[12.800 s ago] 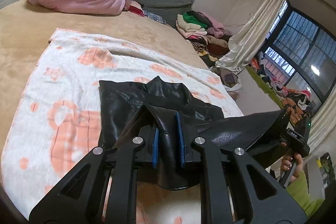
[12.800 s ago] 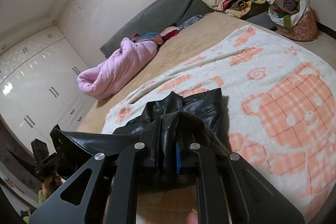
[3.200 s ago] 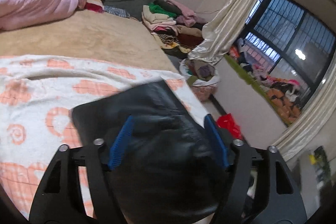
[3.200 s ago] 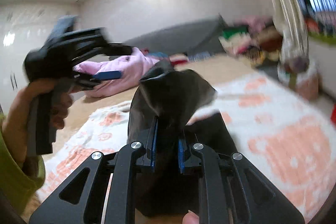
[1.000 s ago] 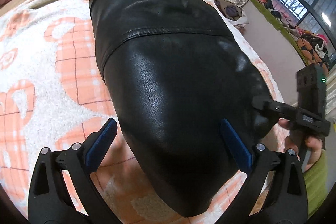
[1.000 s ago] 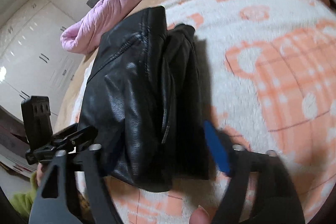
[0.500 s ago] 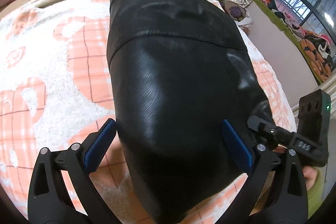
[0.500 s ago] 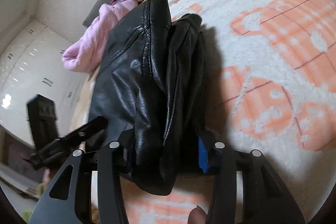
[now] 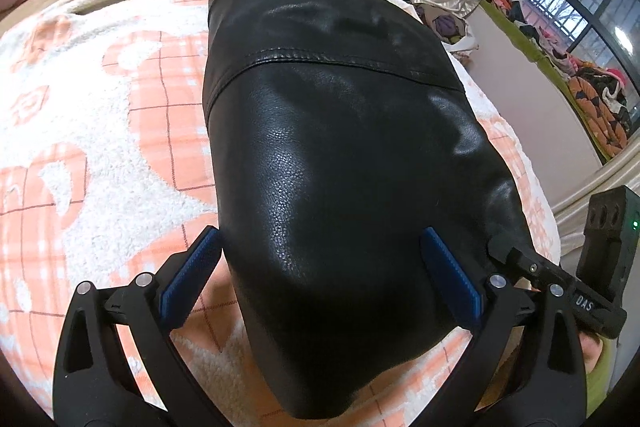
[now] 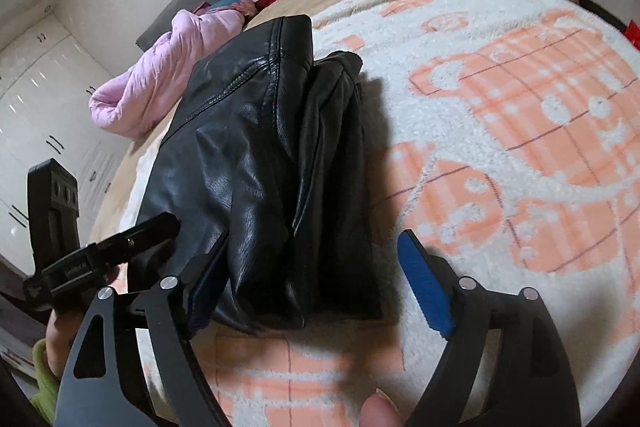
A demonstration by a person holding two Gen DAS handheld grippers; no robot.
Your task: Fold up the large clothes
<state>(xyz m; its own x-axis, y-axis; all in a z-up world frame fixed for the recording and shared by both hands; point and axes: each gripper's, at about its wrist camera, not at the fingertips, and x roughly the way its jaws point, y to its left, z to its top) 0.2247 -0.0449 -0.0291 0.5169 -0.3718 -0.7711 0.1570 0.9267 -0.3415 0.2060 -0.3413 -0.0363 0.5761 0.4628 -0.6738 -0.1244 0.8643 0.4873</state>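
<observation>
The right gripper (image 10: 316, 283) has just been opened; the folded black jacket (image 10: 264, 163) lies released between its jaws. The left gripper (image 9: 320, 271) is spread wide, unclamped. The jacket rests on the patterned blanket (image 10: 500, 131); fold judged complete.

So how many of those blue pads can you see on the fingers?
3. In the left wrist view, one blue pad sits left of the black leather garment and one right of it. In the right wrist view, one shows clearly; its partner is mostly hidden behind the garment.
</observation>
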